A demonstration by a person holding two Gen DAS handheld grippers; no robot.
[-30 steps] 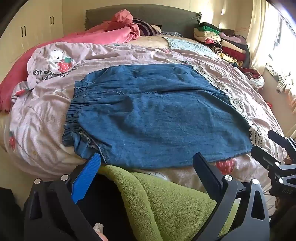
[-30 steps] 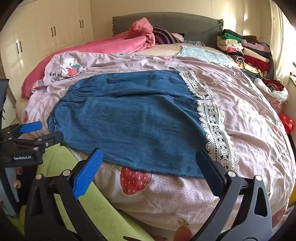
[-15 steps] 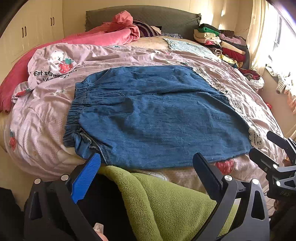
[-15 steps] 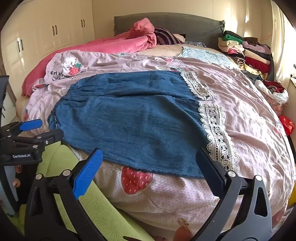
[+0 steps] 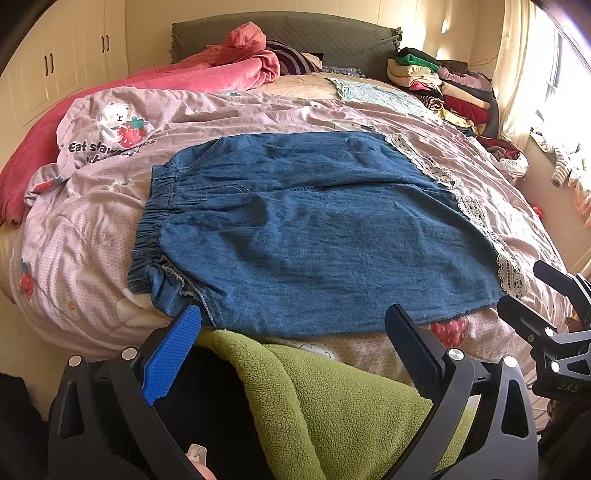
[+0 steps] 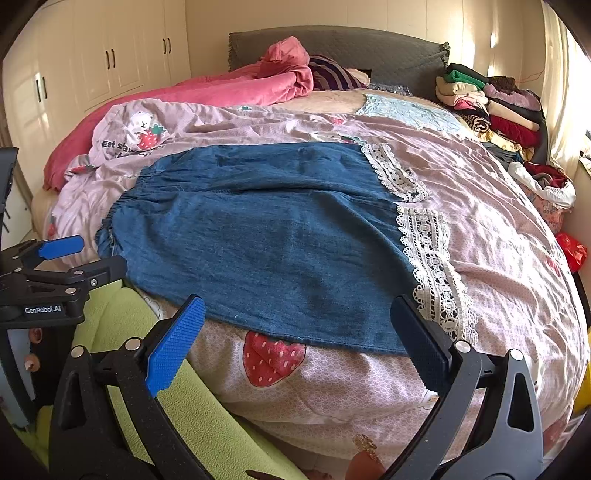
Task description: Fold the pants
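Observation:
Blue denim pants with an elastic waistband on the left and white lace hems on the right lie flat across the pink strawberry quilt; they also show in the right wrist view. My left gripper is open and empty, just short of the pants' near edge by the waistband corner. My right gripper is open and empty, just short of the near edge by the lace hem. Each gripper shows at the edge of the other's view, the right one and the left one.
A green fleece lies below the bed's near edge. A pink blanket and grey headboard are at the back. Stacked folded clothes sit at the back right. White cupboards stand at left.
Both grippers have moved slightly forward toward the pants' near edge. Both stay open and the pants have not moved.

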